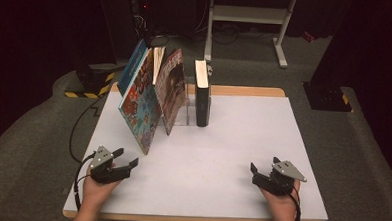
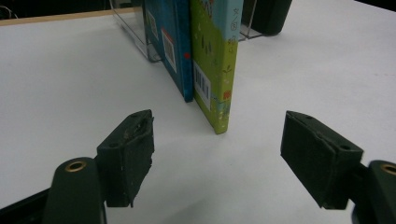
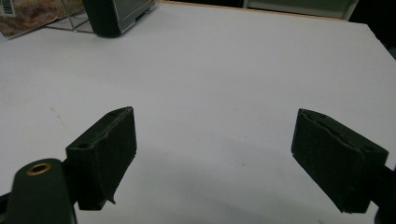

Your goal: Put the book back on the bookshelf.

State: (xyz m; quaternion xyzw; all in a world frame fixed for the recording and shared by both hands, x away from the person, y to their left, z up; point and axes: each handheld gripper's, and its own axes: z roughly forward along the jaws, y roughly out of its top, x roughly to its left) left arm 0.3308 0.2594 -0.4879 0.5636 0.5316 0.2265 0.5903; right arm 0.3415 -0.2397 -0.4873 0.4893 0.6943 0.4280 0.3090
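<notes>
books stand at the far-left part of the white table (image 1: 222, 161), leaning in a row against a clear acrylic stand (image 1: 186, 110). nearest one to the left gripper (image 1: 124, 160) is the big picture book (image 1: 140, 110): thin, large-format, busy red/blue cover art, standing on its bottom edge. long axis runs up and tilts left at the top; its lower edge runs from the stand toward the near-left, near corner aimed about at the left gripper. behind it a blue book (image 1: 132, 67) leans the same way, and a reddish book (image 1: 172, 89) tilts beside it, pages fanned between them. a thick black book (image 1: 202, 96) stands upright on the right side of the stand, cream page edges up, spine toward the person.

in the left gripper view the near book shows a green back cover (image 2: 212, 60) with barcode, blue book (image 2: 170, 42) touching just behind it.

left gripper: fingers apart, nothing between them, hovering low over bare table, well short of the book. right gripper (image 1: 264, 174): fingers apart too, nothing gripped, near-right of the table, well apart from the books.
</notes>
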